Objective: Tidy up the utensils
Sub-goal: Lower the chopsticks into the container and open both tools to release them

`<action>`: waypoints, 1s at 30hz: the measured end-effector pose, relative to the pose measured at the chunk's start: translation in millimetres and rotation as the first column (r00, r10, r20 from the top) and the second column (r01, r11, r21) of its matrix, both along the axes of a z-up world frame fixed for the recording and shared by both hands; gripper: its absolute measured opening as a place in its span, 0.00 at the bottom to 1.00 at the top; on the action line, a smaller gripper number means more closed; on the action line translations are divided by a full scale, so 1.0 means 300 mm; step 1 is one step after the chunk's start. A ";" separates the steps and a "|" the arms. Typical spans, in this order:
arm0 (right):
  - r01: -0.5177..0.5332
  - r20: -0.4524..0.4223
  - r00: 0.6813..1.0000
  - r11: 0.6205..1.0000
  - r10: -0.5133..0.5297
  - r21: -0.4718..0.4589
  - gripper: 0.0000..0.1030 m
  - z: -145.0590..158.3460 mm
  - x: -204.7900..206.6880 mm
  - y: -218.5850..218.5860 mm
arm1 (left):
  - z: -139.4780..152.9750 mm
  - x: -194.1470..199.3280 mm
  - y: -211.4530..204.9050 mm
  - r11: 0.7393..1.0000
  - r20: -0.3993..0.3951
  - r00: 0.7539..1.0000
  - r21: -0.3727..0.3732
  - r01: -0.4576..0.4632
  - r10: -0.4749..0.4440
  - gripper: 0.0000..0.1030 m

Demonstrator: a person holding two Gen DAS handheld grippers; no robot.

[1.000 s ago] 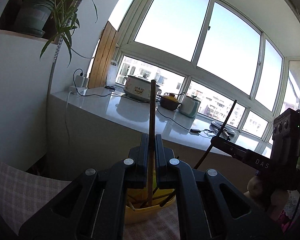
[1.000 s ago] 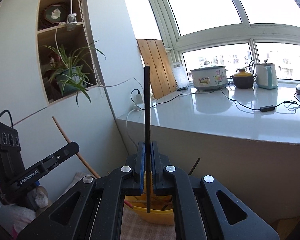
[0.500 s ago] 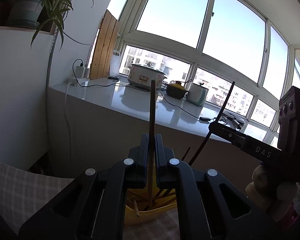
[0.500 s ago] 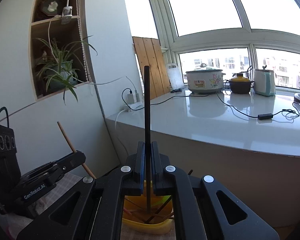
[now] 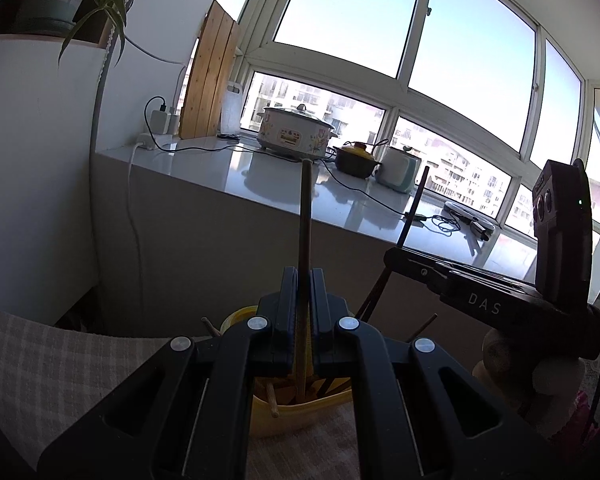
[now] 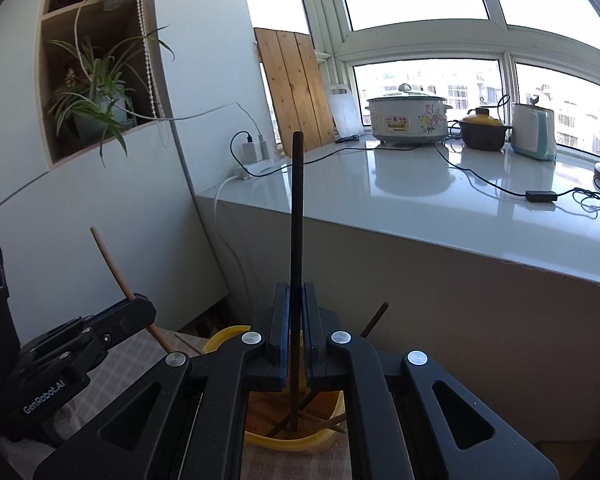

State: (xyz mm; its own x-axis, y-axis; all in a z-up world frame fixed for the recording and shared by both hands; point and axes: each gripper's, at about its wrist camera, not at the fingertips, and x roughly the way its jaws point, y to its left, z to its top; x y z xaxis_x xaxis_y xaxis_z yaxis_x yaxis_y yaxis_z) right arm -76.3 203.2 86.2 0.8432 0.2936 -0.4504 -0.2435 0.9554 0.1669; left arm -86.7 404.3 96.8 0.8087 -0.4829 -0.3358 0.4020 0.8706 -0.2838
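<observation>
My left gripper [image 5: 303, 280] is shut on a brown wooden chopstick [image 5: 305, 216] held upright, its lower tip inside a yellow holder [image 5: 296, 412] with several chopsticks. My right gripper [image 6: 295, 300] is shut on a black chopstick [image 6: 296, 208], also upright, its tip inside the same yellow holder [image 6: 300, 438]. The right gripper [image 5: 392, 258] shows at the right of the left wrist view with its black chopstick [image 5: 414, 208]. The left gripper [image 6: 140, 312] shows at the left of the right wrist view with its wooden chopstick [image 6: 112, 264].
The holder stands on a checked cloth [image 5: 60, 352]. Behind it is a white counter [image 6: 440, 200] with a rice cooker [image 6: 408, 118], a brown pot [image 6: 484, 132], a kettle [image 6: 534, 130] and cables. A plant [image 6: 96, 100] sits on a shelf at left.
Both grippers have moved down toward the yellow holder, so more of it and the cloth shows. Both chopstick tips now reach deeper into it.
</observation>
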 end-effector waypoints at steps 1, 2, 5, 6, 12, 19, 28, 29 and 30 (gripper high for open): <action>-0.001 -0.008 1.000 1.000 0.001 -0.001 0.04 -0.005 0.004 0.003 | -0.002 -0.002 0.001 1.000 -0.002 1.000 0.000 0.001 -0.001 0.03; -0.001 -0.014 1.000 1.000 0.001 -0.003 0.04 -0.010 0.007 0.005 | -0.004 -0.005 0.001 1.000 -0.002 1.000 0.001 0.003 -0.003 0.03; 0.003 -0.032 0.999 1.000 -0.003 -0.011 0.04 -0.027 0.016 0.013 | -0.009 -0.011 0.007 1.000 -0.002 1.000 0.003 0.003 -0.003 0.03; 0.004 -0.037 0.999 1.000 -0.004 -0.014 0.04 -0.031 0.017 0.016 | -0.012 -0.011 0.010 1.000 -0.004 1.000 0.001 0.003 -0.003 0.03; 0.003 -0.055 0.998 0.999 -0.005 -0.042 0.04 -0.053 0.021 0.038 | -0.024 -0.008 0.022 1.000 -0.021 1.000 -0.003 0.000 0.000 0.03; 0.014 -0.076 0.997 0.999 -0.017 -0.041 0.05 -0.065 0.026 0.030 | -0.022 -0.007 0.019 1.000 -0.029 1.000 -0.004 0.001 -0.001 0.03; 0.019 -0.073 0.997 0.999 -0.023 -0.049 0.05 -0.062 0.016 0.023 | -0.025 -0.009 0.011 1.000 -0.040 0.999 -0.003 0.001 -0.001 0.03; 0.019 -0.074 0.997 0.999 -0.023 -0.051 0.05 -0.063 0.017 0.022 | -0.026 -0.009 0.009 1.000 -0.041 0.999 -0.001 0.001 -0.001 0.03; 0.019 -0.076 0.997 0.998 -0.023 -0.054 0.05 -0.065 0.018 0.022 | -0.028 -0.008 0.008 1.000 -0.043 0.999 0.001 0.000 0.000 0.04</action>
State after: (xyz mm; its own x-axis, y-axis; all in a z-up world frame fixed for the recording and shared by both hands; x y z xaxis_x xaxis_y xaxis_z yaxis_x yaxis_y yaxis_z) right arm -71.0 209.7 66.6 0.8116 0.2498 -0.5280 -0.2117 0.9683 0.1327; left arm -89.2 406.7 88.5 0.7936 -0.4825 -0.3706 0.3895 0.8709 -0.2998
